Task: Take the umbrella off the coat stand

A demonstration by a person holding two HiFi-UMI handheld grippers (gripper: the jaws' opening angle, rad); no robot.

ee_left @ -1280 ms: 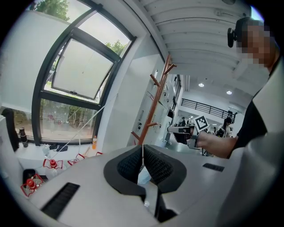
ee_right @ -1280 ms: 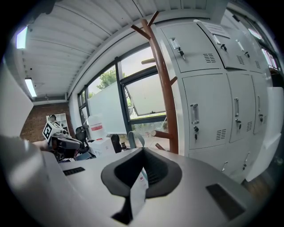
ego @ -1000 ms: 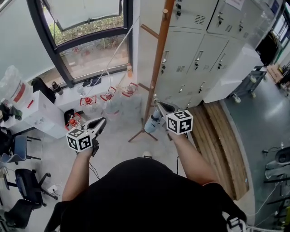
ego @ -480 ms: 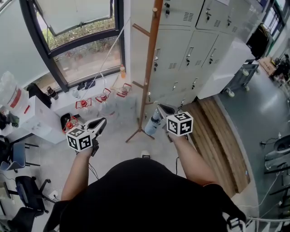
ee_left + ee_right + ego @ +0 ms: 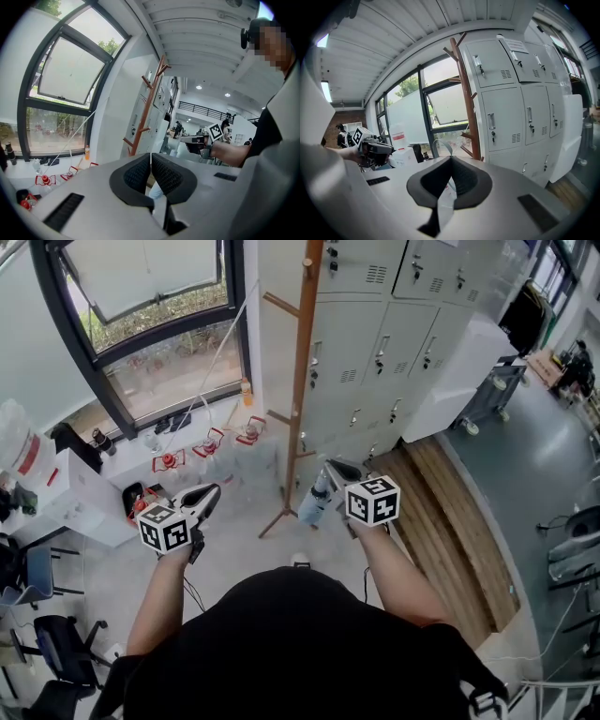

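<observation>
Pale-blue umbrella (image 5: 315, 502) is hanging by its strap from your right gripper (image 5: 334, 466), jaws pinched on it, at lower centre. Behind it the coat stand (image 5: 302, 381) is sliding left in the head view, so you're carrying it clear. Your left gripper (image 5: 210, 491) is staying closed, empty.

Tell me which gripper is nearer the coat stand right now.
Right. The right gripper, shut on the umbrella, sits close beside the coat stand on its right; the left gripper, shut and empty, is farther off on its left.
</observation>
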